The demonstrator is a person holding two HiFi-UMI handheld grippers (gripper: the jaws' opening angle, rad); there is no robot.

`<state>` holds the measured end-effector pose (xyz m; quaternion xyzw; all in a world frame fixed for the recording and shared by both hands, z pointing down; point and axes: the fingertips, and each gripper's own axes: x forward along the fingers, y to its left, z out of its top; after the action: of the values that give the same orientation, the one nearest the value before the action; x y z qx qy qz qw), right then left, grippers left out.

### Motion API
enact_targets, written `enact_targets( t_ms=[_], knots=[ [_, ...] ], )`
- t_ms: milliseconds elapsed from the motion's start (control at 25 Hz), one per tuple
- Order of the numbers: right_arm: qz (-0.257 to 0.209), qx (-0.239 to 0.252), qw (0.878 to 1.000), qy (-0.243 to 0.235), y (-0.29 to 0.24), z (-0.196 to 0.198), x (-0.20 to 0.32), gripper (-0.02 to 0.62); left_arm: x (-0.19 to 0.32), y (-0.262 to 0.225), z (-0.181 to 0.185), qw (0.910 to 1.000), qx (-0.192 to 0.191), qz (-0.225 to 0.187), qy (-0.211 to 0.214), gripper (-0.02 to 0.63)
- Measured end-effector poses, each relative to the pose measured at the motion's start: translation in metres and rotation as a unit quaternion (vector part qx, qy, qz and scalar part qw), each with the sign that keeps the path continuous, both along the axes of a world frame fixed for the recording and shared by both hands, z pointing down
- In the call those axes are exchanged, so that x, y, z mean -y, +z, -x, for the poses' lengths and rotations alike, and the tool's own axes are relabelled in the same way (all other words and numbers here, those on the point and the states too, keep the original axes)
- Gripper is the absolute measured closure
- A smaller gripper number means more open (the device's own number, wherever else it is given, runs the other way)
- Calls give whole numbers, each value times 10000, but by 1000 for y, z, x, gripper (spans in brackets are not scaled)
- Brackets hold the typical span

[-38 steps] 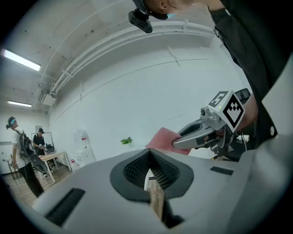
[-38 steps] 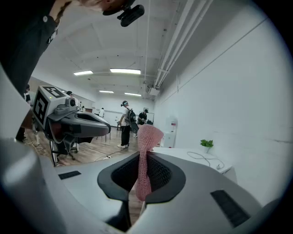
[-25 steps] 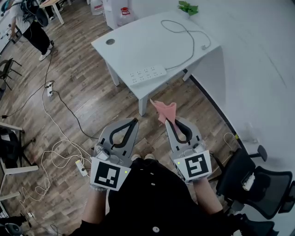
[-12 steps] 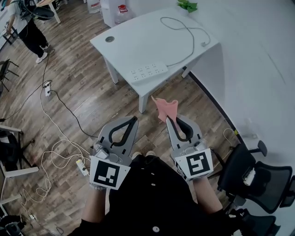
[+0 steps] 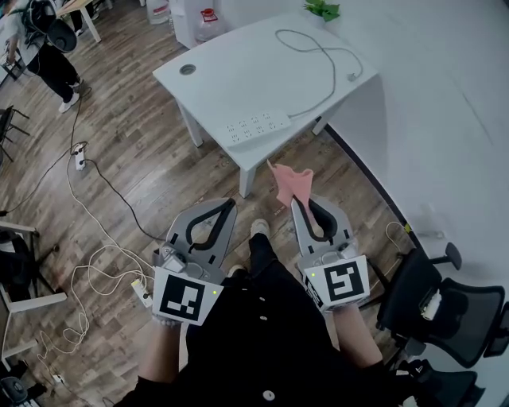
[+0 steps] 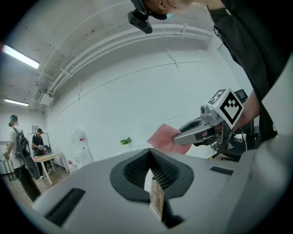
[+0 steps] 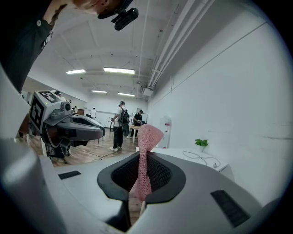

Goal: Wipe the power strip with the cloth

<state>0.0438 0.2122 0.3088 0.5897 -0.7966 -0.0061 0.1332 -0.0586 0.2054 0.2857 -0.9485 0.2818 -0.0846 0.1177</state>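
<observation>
A white power strip (image 5: 254,127) lies near the front edge of the white table (image 5: 238,75), with its grey cord (image 5: 318,60) looping toward the back. My right gripper (image 5: 296,202) is shut on a pink cloth (image 5: 290,183), held over the floor short of the table; the cloth (image 7: 144,155) stands up between its jaws. My left gripper (image 5: 231,206) is shut with nothing in it, level with the right one. In the left gripper view the cloth (image 6: 162,138) shows at the right gripper's tip.
A small green plant (image 5: 324,10) stands at the table's far corner. White cables (image 5: 95,262) and a floor power strip (image 5: 79,156) lie on the wooden floor at the left. A black office chair (image 5: 445,310) stands at the right. A person (image 5: 44,48) stands far left.
Both grippers and the cloth have shifted slightly forward toward the table. A foot has stepped forward between the grippers.
</observation>
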Motion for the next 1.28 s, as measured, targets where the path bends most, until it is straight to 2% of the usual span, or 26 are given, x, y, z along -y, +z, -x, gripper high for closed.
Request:
enact_targets(
  t_ms=[360,600,880,1080,1280],
  knots=[
    [-121,-8,9996,-271,-5,-38,85,538,74,-6,-35,9995,-46,-74,-297,595],
    [0,-74,9976,-692,-2,-65,153,538,136,-8,-58,9972,9,-53,-745,595],
    [-8,-86,9950,-992,-3,-85,215,538,191,-12,-66,9919,88,-20,-1266,595],
    [32,-47,9954,-961,0,-92,238,538,214,-15,-71,9918,124,-89,-1266,595],
    [108,-53,9975,-693,5,-94,256,538,239,-14,-68,9941,125,-38,-1078,595]
  ],
)
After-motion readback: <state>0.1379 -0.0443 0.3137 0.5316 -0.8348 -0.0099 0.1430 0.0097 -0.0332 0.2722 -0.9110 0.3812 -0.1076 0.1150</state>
